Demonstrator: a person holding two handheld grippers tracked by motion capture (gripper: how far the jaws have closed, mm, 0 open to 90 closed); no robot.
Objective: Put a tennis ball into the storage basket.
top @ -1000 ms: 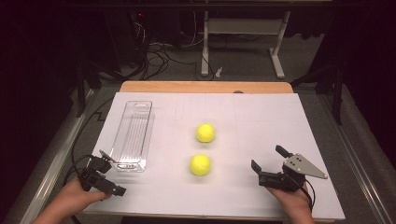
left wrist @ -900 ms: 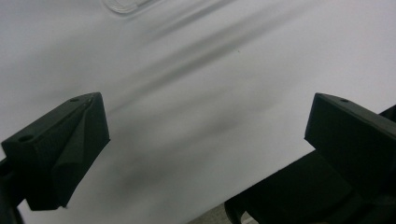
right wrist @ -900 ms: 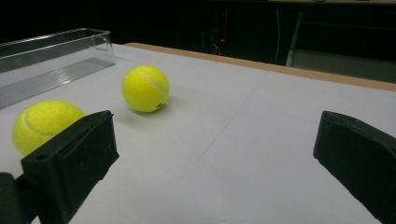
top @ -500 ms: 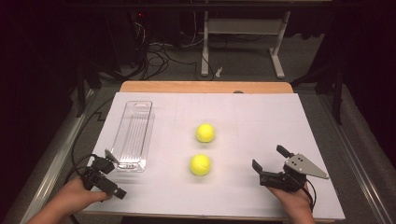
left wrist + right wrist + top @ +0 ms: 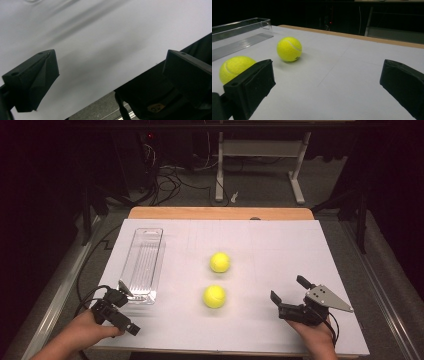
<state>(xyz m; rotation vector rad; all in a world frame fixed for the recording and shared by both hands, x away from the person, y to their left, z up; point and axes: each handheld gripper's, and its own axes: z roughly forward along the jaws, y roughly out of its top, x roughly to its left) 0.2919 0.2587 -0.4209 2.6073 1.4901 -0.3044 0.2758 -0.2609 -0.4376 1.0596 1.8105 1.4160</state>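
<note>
Two yellow tennis balls sit mid-bench on the white sheet, the near ball (image 5: 214, 296) just in front of the far ball (image 5: 220, 262), apart. A clear plastic tray (image 5: 142, 265) lies lengthwise to their left. The left tool (image 5: 121, 306) rests by the tray's near end, jaws spread, gripping nothing. The right tool (image 5: 289, 289) sits low at the right, jaws wide apart, facing the balls
</note>
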